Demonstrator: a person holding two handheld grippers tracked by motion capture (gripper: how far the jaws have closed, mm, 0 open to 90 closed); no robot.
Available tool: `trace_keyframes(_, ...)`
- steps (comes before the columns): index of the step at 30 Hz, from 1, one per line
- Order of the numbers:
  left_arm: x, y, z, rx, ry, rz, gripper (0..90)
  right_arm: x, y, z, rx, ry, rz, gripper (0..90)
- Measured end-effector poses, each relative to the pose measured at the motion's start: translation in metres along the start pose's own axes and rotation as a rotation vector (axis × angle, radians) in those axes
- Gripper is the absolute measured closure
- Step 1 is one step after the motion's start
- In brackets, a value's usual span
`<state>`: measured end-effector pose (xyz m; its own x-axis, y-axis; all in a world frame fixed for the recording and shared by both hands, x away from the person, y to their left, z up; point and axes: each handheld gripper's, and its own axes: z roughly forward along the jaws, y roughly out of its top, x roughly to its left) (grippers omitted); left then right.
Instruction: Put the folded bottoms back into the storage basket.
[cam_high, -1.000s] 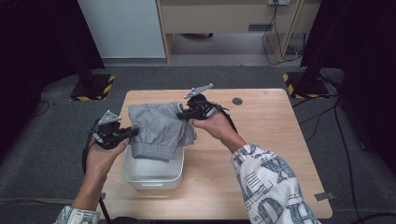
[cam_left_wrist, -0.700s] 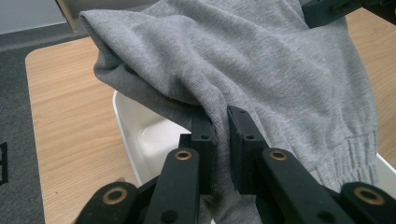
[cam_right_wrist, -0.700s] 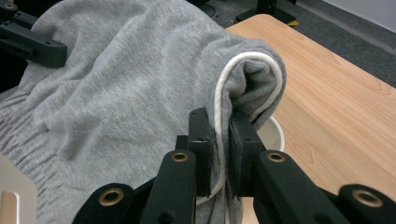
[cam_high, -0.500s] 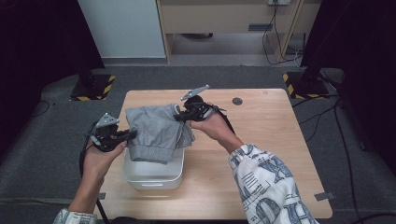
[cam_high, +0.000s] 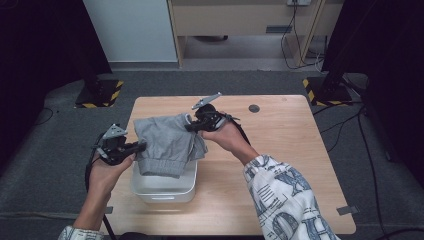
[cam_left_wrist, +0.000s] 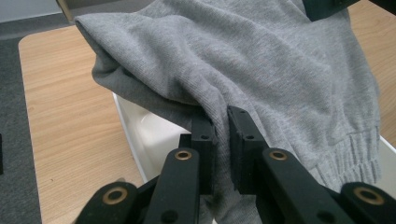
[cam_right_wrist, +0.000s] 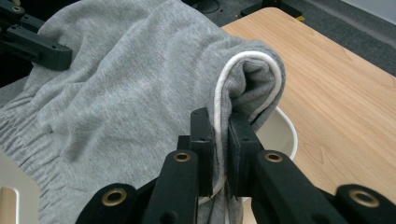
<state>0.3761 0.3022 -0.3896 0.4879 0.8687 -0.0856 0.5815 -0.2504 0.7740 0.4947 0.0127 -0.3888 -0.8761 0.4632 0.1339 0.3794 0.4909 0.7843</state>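
Comparing the high view with the one a second earlier, you have kept both hands almost where they were: the grey garment (cam_high: 167, 145) hangs a little lower over the white bin (cam_high: 165, 187), and its right corner has drawn in slightly toward the frame's centre. Your left gripper (cam_high: 137, 146) sits at the middle left of the frame, your right gripper (cam_high: 190, 126) just above centre, and the garment is stretched between them. Its long axis runs from the lower left up to the upper right, and the ribbed cuff end droops toward the bottom of the frame, into the bin. Behind, a small dark disc (cam_high: 254, 108) lies on the wooden table (cam_high: 290, 150), well apart from your work and in nobody's way.

Along the left gripper view, your left gripper (cam_left_wrist: 219, 126) is clamped on a fold of the grey garment (cam_left_wrist: 261, 70), its jaws nearly together with fabric pinched between. The bin's (cam_left_wrist: 140, 135) wall shows just below the cloth, at centre left.

Along the right gripper view, your right gripper (cam_right_wrist: 219, 126) is pinched tight on the waistband edge of the garment (cam_right_wrist: 121, 93), with the white drawstring (cam_right_wrist: 222, 88) looping up out of the jaws. The bin's rim (cam_right_wrist: 287, 130) curves at the middle right, under the fold.
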Motion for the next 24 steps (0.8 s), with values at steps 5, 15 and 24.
trace_keyframes(5, 0.001, -0.001, -0.001, 0.002, 0.003, 0.001, 81.5, 0.001, 0.0, 0.002, 0.006, 0.001, 0.005, 83.0)
trace_keyframes(15, 0.004, -0.007, 0.0, 0.017, 0.008, -0.001, 81.5, 0.004, -0.001, 0.009, 0.018, 0.014, 0.004, 83.0)
trace_keyframes(24, 0.008, -0.013, 0.0, 0.034, 0.01, -0.004, 81.5, 0.007, -0.004, 0.019, 0.031, 0.022, 0.008, 83.0)
